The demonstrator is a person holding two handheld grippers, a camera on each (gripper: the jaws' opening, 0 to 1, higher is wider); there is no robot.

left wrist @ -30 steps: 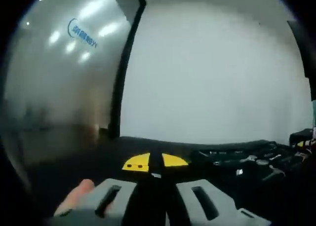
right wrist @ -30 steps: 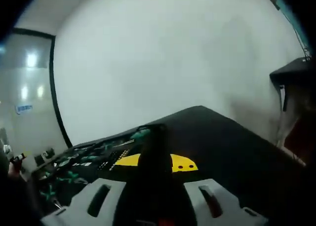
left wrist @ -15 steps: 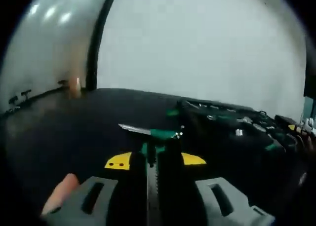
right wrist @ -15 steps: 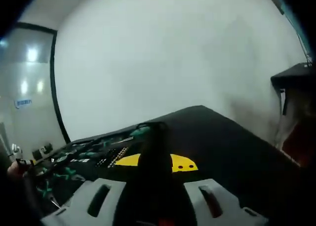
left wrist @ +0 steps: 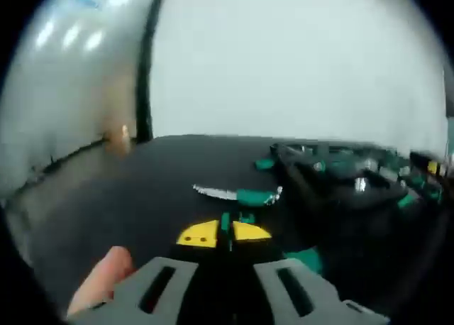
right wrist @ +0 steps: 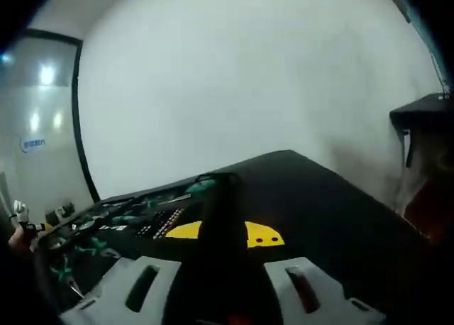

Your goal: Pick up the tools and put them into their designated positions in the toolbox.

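A tool with a green handle and a silver blade (left wrist: pixel 237 194) lies on the black table (left wrist: pixel 142 190), just beyond my left gripper (left wrist: pixel 225 231). Its yellow-marked jaws stand close together, shut, and I see nothing held between them. A thumb (left wrist: pixel 103 282) rests on its body. The open toolbox (left wrist: pixel 340 176) with green-handled tools sits to the right of the lying tool. In the right gripper view, my right gripper (right wrist: pixel 223 234) is shut on a long dark tool with a green tip (right wrist: pixel 216 211). The toolbox (right wrist: pixel 106 229) lies to its left.
A white wall stands behind the table in both views. A glass partition with a dark frame (left wrist: pixel 145 69) is at the left. A dark object (right wrist: pixel 425 119) juts in at the right edge, past the table's far corner (right wrist: pixel 287 155).
The left gripper view has dipped from the wall toward the table, bringing the green-handled tool into sight, then drawn a little nearer. The right gripper has hardly moved and keeps its tool.
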